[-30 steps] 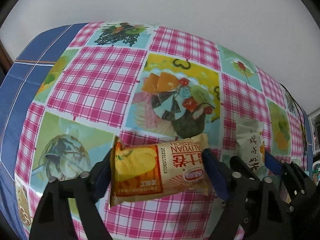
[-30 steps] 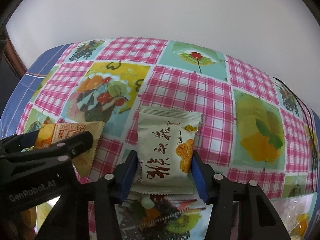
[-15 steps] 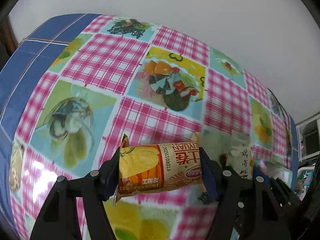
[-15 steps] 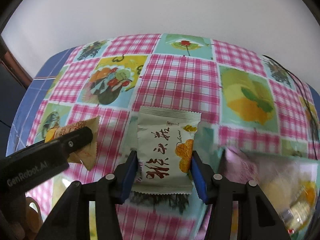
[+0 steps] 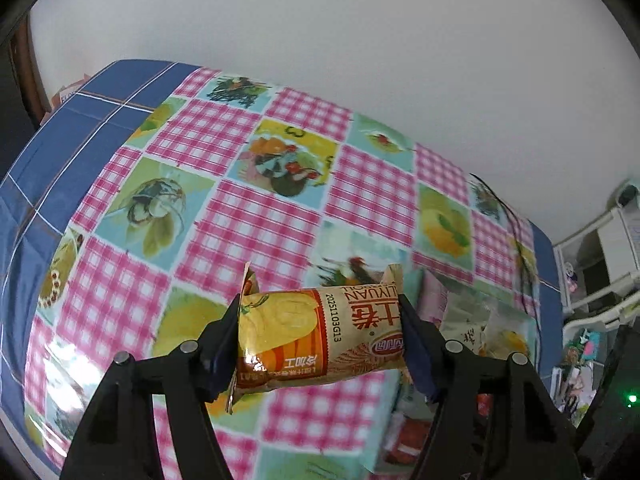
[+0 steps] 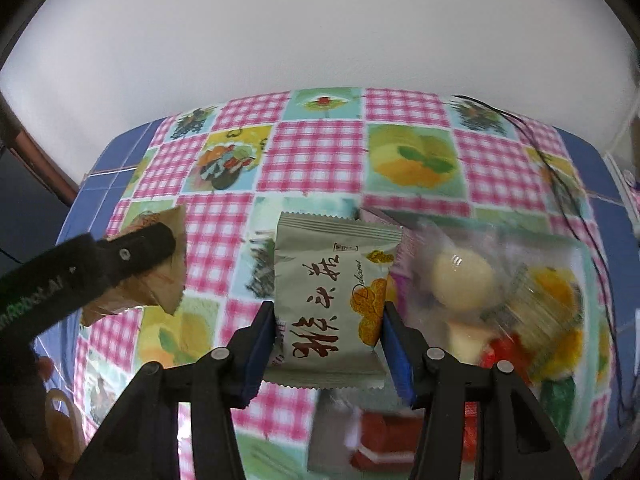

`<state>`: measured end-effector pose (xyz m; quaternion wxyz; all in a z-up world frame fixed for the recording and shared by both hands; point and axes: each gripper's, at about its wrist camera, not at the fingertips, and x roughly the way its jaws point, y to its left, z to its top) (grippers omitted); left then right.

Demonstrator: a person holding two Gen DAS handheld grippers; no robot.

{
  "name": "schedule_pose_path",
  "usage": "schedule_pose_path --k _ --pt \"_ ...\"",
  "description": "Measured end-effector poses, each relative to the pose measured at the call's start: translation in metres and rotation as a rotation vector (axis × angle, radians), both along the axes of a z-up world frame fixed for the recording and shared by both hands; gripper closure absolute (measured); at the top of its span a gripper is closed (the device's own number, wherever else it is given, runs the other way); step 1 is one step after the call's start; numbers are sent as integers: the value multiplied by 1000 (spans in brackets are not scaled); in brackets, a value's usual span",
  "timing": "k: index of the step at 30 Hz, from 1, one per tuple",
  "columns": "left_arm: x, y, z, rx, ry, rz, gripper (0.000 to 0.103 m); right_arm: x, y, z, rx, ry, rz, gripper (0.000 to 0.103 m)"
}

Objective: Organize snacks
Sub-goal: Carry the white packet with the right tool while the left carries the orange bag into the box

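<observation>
A clear bag [image 6: 500,296] of blurred sweets lay lower right on the checked tablecloth [image 6: 320,160]. The left gripper [image 5: 320,340] pinched an orange snack packet [image 5: 316,340] at frame centre; the right gripper [image 6: 328,336] pinched a grey-green packet [image 6: 332,304], both lifted off the cloth.

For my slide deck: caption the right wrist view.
Right gripper clamps a grey-green snack packet above the checked tablecloth.
</observation>
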<state>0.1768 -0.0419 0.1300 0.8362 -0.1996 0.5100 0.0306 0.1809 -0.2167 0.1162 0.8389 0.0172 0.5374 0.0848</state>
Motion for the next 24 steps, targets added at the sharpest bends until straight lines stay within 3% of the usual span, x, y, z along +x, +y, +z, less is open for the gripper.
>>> schedule_pose_path --k 14,24 --pt "-25 -126 -23 -33 70 -248 31 -58 -119 -28 -30 92 -237 49" --pt "-23 -165 -41 -17 101 -336 30 -63 -135 -38 -21 109 -258 48"
